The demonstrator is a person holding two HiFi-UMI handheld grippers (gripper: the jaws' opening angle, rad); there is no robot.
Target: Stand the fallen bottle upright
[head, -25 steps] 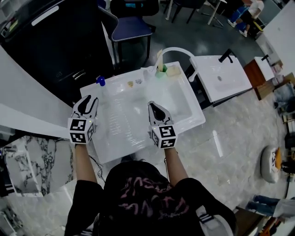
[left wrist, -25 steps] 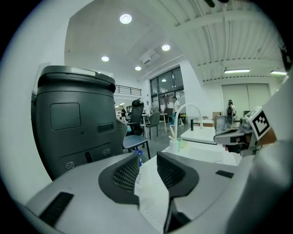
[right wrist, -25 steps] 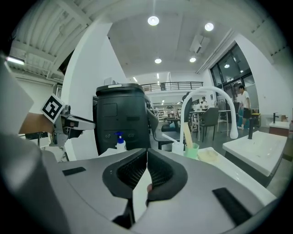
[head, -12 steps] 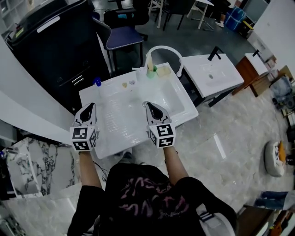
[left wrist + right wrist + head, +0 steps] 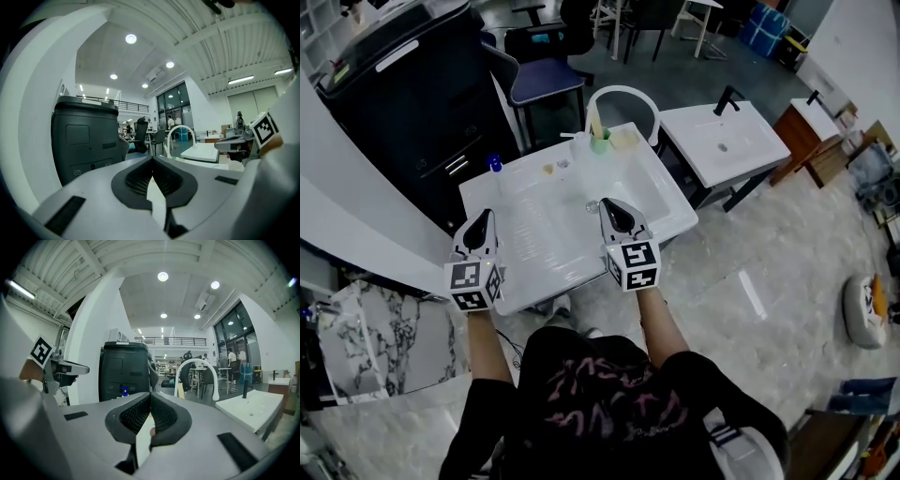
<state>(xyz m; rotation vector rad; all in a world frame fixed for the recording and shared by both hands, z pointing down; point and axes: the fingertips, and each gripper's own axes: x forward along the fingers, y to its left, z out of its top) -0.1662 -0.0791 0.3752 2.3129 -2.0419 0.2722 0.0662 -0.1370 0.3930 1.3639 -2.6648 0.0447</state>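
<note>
One clear plastic bottle with a blue cap [image 5: 495, 167] appears upright at the back left corner of the glossy white moulded table [image 5: 546, 246], so the job looks done. The grey left gripper [image 5: 482, 217] and right gripper [image 5: 607, 204] hover near the front edge, well apart from it, fingers pressed together on nothing.

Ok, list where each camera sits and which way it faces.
Head view: on the person's head, facing steeply down at the sink counter; shows both arms, left gripper, right gripper.
Left gripper view: on the left gripper, looking level along its shut jaws at the black cabinet; right gripper at the right.
Right gripper view: on the right gripper, along its shut jaws; left gripper at the left.
Shared: both gripper views show that cabinet and the arched faucet.
</note>
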